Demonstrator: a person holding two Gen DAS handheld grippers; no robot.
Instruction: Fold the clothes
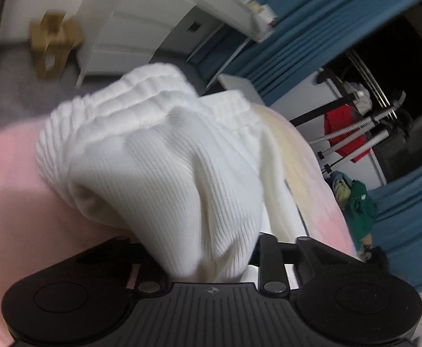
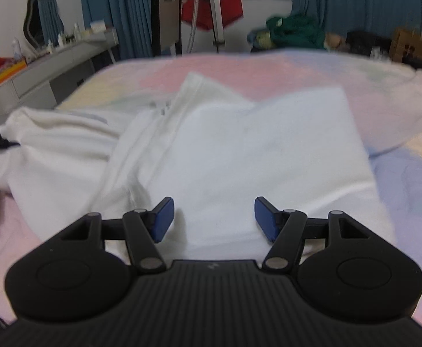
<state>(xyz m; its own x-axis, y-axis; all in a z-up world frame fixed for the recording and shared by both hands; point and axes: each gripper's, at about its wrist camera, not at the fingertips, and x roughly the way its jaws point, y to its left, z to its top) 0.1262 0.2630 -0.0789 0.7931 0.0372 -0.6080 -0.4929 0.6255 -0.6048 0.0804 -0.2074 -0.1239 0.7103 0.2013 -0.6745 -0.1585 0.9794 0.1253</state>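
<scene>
The white ribbed garment [image 1: 164, 156] is bunched up and lifted off the pink bed [image 1: 5, 173], pinched tight in the left tongs [image 1: 208, 260]. Right tongs [image 2: 213, 217] are spread wide, gripping nothing, hovering over the flat folded part [image 2: 257, 144].

Your left tool's [image 1: 211, 257] fingertips are buried under the bunched white garment [image 1: 164, 156], so you can't see the pads. In the right wrist view, small bottles on the dresser [image 2: 51, 55] blur beyond telling.
</scene>
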